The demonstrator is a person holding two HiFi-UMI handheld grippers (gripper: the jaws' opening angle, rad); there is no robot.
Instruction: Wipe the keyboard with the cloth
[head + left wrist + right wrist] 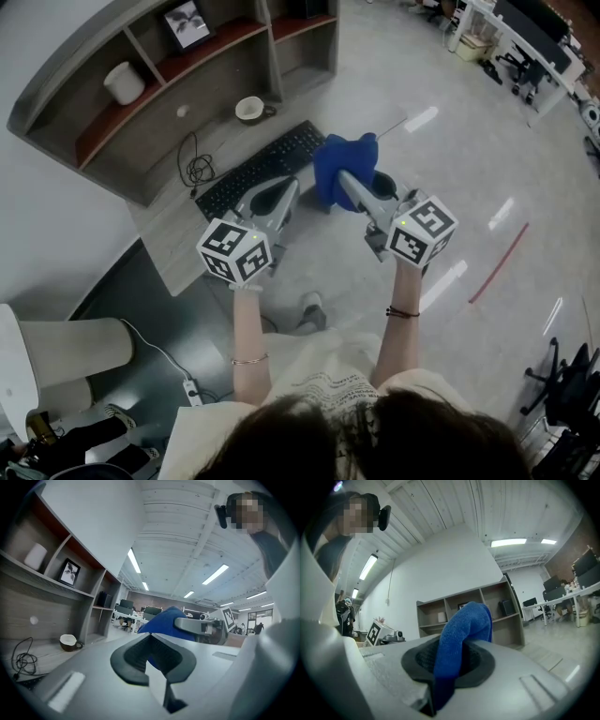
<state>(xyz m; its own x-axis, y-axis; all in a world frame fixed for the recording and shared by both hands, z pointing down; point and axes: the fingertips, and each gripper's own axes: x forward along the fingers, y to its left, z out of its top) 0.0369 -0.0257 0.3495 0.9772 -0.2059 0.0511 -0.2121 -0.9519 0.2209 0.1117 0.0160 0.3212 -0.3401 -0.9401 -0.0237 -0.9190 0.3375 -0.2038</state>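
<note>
The black keyboard (262, 169) lies on the grey desk (173, 246), under the shelves. A blue cloth (343, 167) hangs bunched above the keyboard's right end, pinched in my right gripper (351, 185), which is shut on it. In the right gripper view the cloth (464, 625) rises out of the closed jaws of that gripper (447, 663) and folds over. My left gripper (274, 201) hovers above the keyboard's near edge, shut with nothing in it. In the left gripper view its jaws (152, 660) meet, with the cloth (159, 623) beyond them.
A cup (250, 109) and a coiled black cable (197, 169) sit on the desk behind the keyboard. The shelf unit holds a white jar (124, 82) and a picture frame (187, 23). A power strip (192, 392) lies on the floor at lower left.
</note>
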